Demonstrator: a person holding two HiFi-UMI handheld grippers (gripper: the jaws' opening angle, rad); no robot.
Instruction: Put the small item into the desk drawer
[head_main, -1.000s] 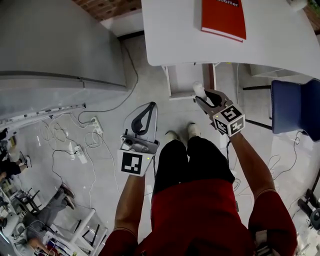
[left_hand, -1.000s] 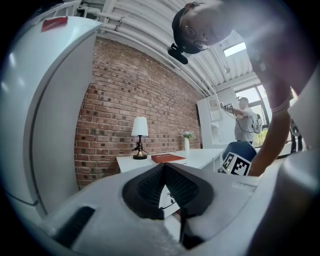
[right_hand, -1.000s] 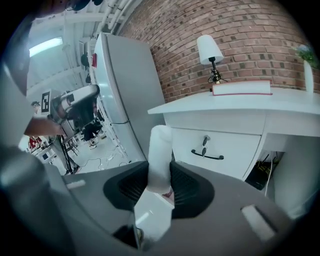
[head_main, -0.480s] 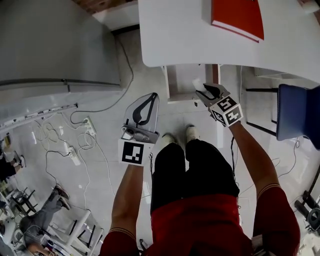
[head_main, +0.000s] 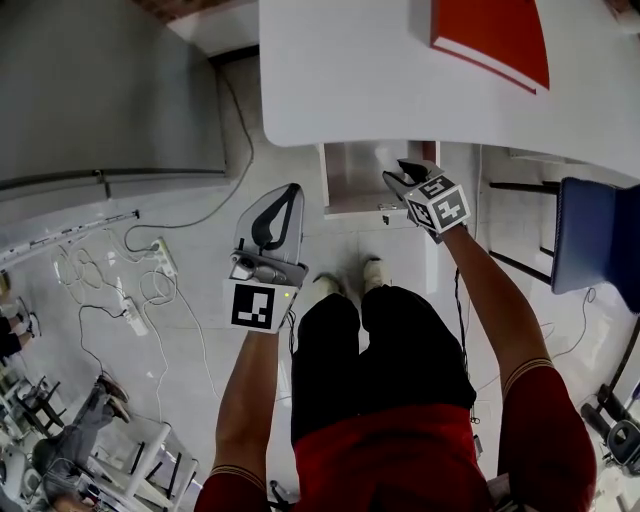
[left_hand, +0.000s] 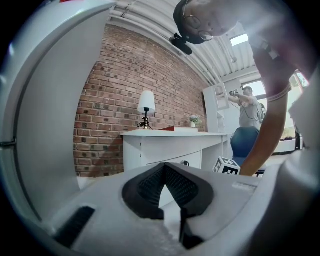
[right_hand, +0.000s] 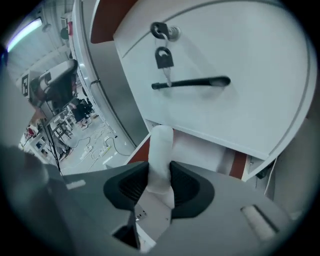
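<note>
My right gripper (head_main: 403, 175) is shut on a small white tube-shaped item (right_hand: 161, 150), which stands up between the pads (right_hand: 186, 186). It hangs at the front of the open drawer (head_main: 355, 203) under the white desk (head_main: 380, 80). In the right gripper view the item's tip lies over the drawer's pale inside (right_hand: 202, 150), below a closed drawer front with a black handle (right_hand: 192, 83) and a key in its lock (right_hand: 162, 56). My left gripper (head_main: 275, 215) is held lower left over the floor, its jaws shut on nothing (left_hand: 165, 185).
A red book (head_main: 495, 35) lies on the desk top. A blue chair (head_main: 600, 235) stands at the right, and a grey cabinet (head_main: 100, 90) fills the upper left. Cables and power strips (head_main: 130, 290) lie on the floor at left. A lamp (left_hand: 146, 107) stands at the brick wall.
My right gripper has carried the white item forward to the open drawer's front. The left gripper has kept its place beside me, still shut.
</note>
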